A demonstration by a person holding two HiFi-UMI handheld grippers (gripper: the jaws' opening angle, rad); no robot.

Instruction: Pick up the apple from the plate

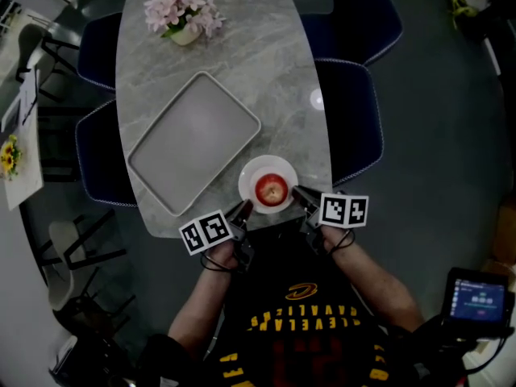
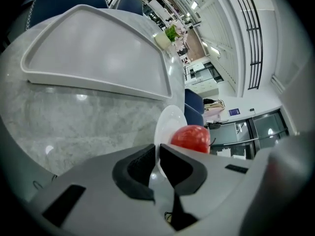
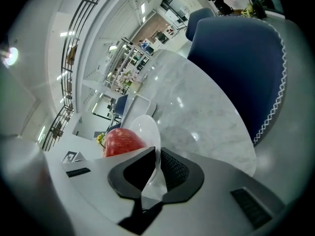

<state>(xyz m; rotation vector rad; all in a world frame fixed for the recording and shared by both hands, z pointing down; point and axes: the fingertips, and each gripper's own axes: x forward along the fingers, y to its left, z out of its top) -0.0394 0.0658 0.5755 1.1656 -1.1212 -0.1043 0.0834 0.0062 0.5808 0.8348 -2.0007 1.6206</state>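
Seen from above, a small round white plate (image 1: 245,182) lies at the near end of a long grey marble counter (image 1: 242,39), close to the person. A red apple (image 1: 271,189) sits in the middle of the plate, with nothing touching it.

The left gripper (image 1: 242,210) meets the plate at its near left rim, and the right gripper (image 1: 302,195) meets it at its near right rim, so the apple lies between the two. In the left gripper view the thin white rim of the plate runs edge-on between the two dark jaws, which are closed onto it, and the apple shows just beyond them. The right gripper view shows the same: its jaws are pinched on the plate's rim, the apple just past them. The pictures do not show whether the plate rests on the counter or is raised a little.

Beyond the plate to its left, a large empty grey tray (image 1: 193,139) lies at an angle, its corner near the plate. Far beyond the plate stands a pot of pink flowers (image 1: 184,13). Dark blue chairs (image 1: 355,111) flank the counter.
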